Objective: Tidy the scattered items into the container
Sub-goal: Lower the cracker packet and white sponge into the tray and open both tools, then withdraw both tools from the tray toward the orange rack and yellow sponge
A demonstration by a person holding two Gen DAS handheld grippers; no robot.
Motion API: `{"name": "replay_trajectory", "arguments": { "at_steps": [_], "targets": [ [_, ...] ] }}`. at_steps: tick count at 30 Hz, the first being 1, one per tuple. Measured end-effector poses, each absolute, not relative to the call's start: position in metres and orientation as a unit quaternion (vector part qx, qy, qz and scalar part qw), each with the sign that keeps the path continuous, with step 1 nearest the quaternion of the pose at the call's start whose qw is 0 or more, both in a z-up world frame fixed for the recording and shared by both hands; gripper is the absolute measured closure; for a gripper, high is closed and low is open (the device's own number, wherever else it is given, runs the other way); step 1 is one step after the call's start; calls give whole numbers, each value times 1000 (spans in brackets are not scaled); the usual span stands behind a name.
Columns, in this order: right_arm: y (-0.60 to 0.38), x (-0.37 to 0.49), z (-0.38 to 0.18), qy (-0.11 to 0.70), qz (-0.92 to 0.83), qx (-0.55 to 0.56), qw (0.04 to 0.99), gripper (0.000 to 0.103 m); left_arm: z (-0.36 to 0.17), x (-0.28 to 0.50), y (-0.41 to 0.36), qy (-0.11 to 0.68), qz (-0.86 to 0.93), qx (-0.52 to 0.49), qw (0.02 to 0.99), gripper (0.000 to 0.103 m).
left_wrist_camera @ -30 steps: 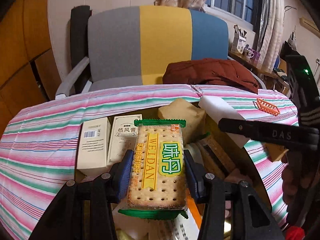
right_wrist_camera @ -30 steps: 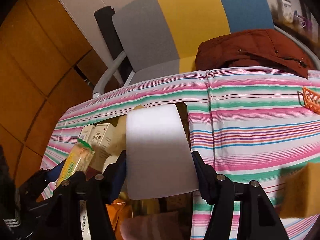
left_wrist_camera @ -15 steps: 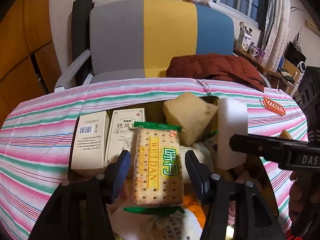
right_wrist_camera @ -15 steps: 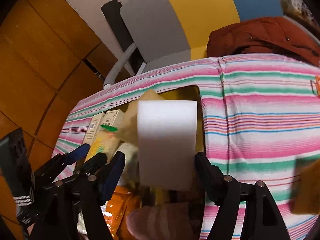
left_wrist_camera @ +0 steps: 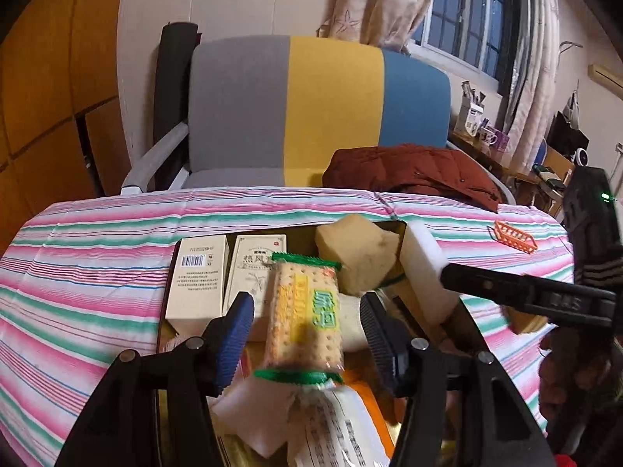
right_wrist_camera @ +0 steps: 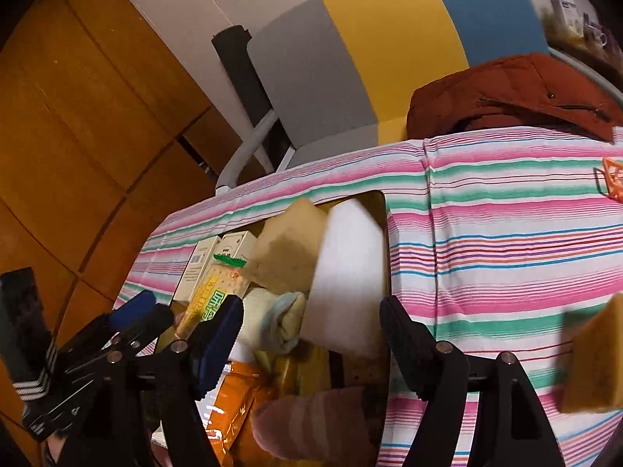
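Left wrist view: the left gripper (left_wrist_camera: 305,336) stands apart, jaws just opened, and the cracker pack (left_wrist_camera: 303,317) lies loose between the pads, dropped onto the pile in the container (left_wrist_camera: 165,307). Two white boxes (left_wrist_camera: 198,280) sit at the left, a tan sponge (left_wrist_camera: 356,255) at the far end. That pack looks light, crinkly and brittle, best pinched across its long edges, gently.

Right wrist view: the right gripper (right_wrist_camera: 311,340) is wide too, jaws just opened, pads clear of the white foam block (right_wrist_camera: 346,272), which leans at the container's right edge. Foam is light and squashy; grip its flat sides. Still out on the striped cloth (right_wrist_camera: 506,233): a yellow sponge (right_wrist_camera: 595,362) near right, an orange clip (right_wrist_camera: 611,179) far right.
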State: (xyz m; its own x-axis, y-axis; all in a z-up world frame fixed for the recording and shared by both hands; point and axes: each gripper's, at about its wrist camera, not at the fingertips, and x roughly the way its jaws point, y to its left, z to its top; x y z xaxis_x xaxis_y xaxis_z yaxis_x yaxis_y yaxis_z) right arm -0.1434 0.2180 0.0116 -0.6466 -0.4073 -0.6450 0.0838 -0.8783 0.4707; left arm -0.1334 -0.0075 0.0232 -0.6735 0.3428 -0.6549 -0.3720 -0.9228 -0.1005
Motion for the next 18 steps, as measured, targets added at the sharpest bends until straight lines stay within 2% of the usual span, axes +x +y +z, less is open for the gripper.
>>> {"name": "replay_trajectory", "arguments": {
  "at_steps": [11,18],
  "targets": [
    [232,-120,10,-218,-884,384,156,30,22,-96,14,24,911,-344,226,45],
    [271,-92,20,-230,-898,353,130,28,25,-75,40,40,905,-335,259,45]
  ]
}}
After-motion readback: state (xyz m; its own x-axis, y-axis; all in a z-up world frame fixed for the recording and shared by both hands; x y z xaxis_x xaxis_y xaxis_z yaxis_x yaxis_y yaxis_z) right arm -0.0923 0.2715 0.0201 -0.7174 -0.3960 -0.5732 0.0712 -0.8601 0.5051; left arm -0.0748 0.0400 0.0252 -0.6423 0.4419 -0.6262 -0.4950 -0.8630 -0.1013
